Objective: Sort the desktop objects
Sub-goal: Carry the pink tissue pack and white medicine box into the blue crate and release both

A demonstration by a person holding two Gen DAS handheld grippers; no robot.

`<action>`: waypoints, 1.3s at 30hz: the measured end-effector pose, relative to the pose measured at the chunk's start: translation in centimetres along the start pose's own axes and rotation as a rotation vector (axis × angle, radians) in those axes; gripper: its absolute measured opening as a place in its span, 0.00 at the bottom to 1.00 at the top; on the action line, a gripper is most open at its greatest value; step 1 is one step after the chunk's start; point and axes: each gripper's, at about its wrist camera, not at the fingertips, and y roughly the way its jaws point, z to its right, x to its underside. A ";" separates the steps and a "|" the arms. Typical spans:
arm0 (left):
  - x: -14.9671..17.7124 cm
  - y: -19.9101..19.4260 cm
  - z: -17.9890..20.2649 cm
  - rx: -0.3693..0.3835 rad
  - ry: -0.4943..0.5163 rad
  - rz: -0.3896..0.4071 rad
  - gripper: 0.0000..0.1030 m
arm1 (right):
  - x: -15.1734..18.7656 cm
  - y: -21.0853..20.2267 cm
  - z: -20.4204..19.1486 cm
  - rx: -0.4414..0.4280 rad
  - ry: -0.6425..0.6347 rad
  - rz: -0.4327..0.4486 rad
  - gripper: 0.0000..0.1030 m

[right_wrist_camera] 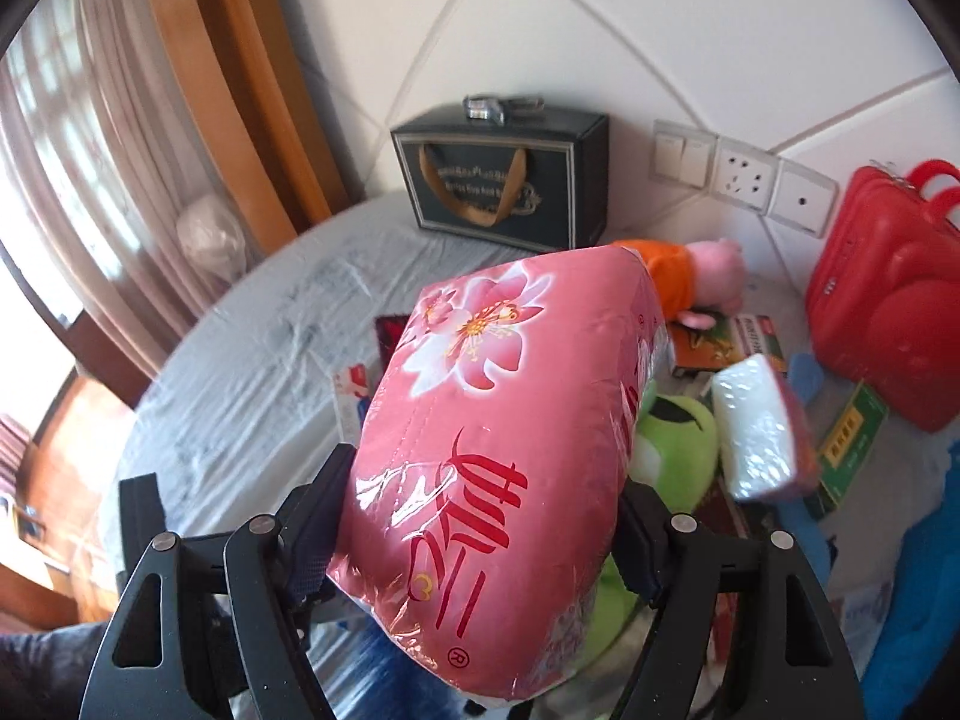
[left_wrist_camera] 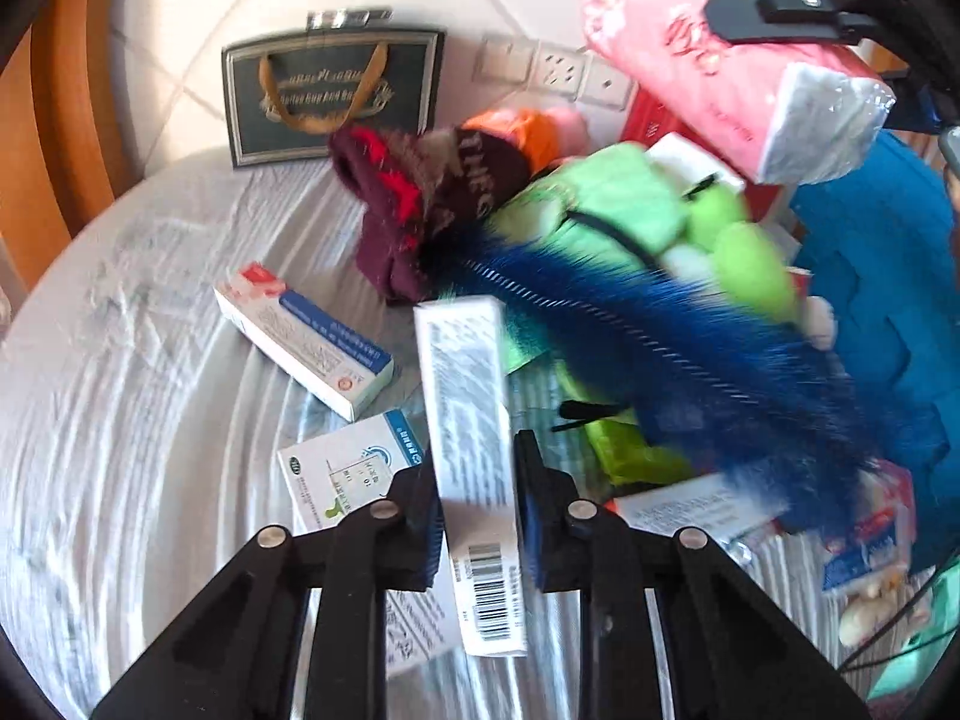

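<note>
The pink tissue pack (right_wrist_camera: 498, 456) sits between the right gripper (right_wrist_camera: 480, 534) jaws, which clench its soft, plastic-wrapped sides; it looks light but squashy and slippery, so a hold across the middle of its bulk seems safest. The slim white carton (left_wrist_camera: 471, 462), stiff and light, is pinched between the left gripper (left_wrist_camera: 477, 516) jaws near its barcode end, lifted above the desk (left_wrist_camera: 120, 360).
</note>
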 end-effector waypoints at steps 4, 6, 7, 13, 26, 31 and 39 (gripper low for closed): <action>-0.4 -3.0 1.0 0.018 0.050 0.058 0.18 | 1.3 -5.1 -0.1 0.018 0.037 0.082 0.74; -0.8 -4.8 2.0 0.034 0.078 0.094 0.18 | 2.1 -8.1 -0.1 0.039 0.062 0.129 0.74; -1.0 -5.5 2.2 0.044 0.092 0.109 0.18 | 2.5 -9.3 -0.1 0.052 0.075 0.146 0.74; -3.1 -11.2 7.6 0.138 0.258 0.229 0.18 | 6.2 -17.9 0.3 0.151 0.173 0.275 0.74; -8.2 -20.1 30.6 0.464 0.595 0.430 0.18 | 18.4 -40.4 2.9 0.447 0.427 0.570 0.75; -9.9 -20.2 40.6 0.540 0.645 0.441 0.18 | 22.6 -46.9 7.0 0.552 0.510 0.606 0.75; -11.6 -18.9 51.1 0.528 0.673 0.425 0.18 | 26.5 -51.4 15.0 0.580 0.585 0.579 0.76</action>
